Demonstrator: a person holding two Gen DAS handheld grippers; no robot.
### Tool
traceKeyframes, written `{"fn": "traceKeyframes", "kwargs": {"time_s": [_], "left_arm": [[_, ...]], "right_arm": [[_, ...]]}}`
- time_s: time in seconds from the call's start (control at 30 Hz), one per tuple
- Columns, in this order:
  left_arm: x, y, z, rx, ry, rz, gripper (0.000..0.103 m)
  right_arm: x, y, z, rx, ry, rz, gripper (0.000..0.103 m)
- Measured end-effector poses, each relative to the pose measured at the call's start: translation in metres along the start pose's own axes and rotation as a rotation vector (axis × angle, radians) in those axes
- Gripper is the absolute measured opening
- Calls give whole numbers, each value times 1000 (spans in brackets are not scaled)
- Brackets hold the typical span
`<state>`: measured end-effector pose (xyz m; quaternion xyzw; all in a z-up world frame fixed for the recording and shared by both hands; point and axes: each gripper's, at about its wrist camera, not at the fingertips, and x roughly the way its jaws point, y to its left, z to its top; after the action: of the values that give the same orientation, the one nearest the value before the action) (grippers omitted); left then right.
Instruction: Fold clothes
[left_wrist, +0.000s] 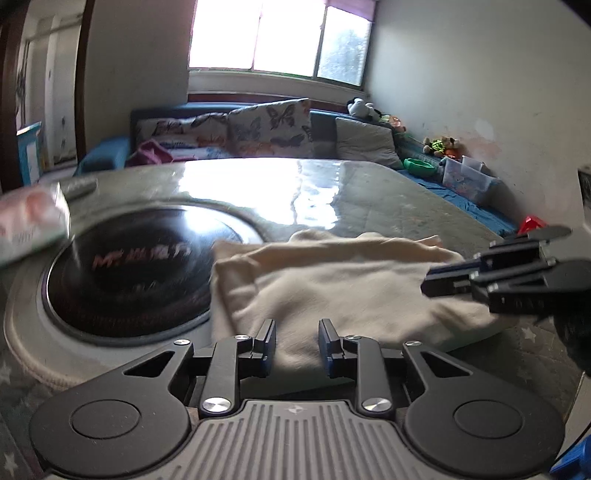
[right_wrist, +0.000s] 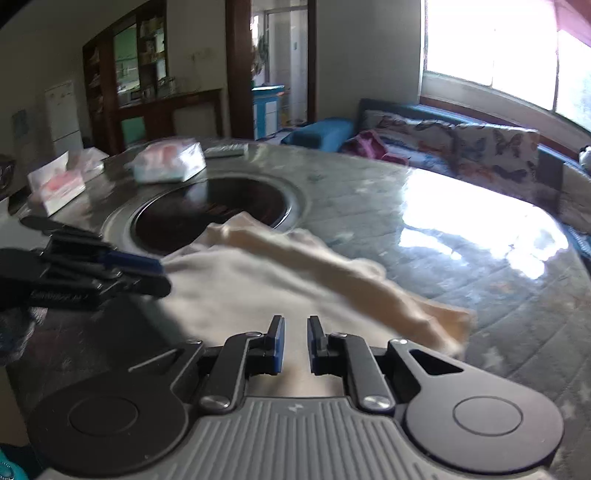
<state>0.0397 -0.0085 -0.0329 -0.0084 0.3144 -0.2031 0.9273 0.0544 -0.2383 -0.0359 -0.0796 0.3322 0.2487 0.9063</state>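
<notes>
The cloth (left_wrist: 351, 288) lies on the table (left_wrist: 388, 199), its left edge over the round inset (left_wrist: 129, 273). A packet (right_wrist: 170, 164) sits behind the inset; the sofa (left_wrist: 258, 129) stands beyond the table.

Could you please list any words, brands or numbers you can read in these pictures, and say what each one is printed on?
"M..." in red on the black round cooktop: only the first letter reads; the rest is smeared by blur.
Green print on the tissue pack: too blurred to read.
Pale lettering on the left tongs: too small to read.
Tissue boxes: no readable text.
</notes>
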Motion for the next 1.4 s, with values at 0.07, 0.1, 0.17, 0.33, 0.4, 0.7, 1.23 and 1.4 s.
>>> {"fn": "traceKeyframes", "kwargs": {"time_s": [0.07,0.1,0.17,0.33,0.4,0.7,1.23,1.4], "left_arm": [[0,3,-1,-8,1,-5,29],[0,3,-1,-6,1,-4,29],[-1,3,1,-2,2,-3,29],[1,4,14,-7,-13,9,28],[6,5,21,-7,-18,12,28],[47,7,57,-3,13,-18,26],[98,11,70,11,88,5,27],[99,10,70,13,90,10,27]], "right_arm": [[7,2,-5,0,19,2,11],[9,2,-7,-2,25,1,11],[6,2,-5,-4,22,-3,12],[-3,12,4,-33,-10,31,12],[-1,20,7,-50,-14,65,12],[16,33,12,-68,19,122,12],[63,-36,45,55,39,-38,11],[67,-37,47,58,47,-34,11]]}}
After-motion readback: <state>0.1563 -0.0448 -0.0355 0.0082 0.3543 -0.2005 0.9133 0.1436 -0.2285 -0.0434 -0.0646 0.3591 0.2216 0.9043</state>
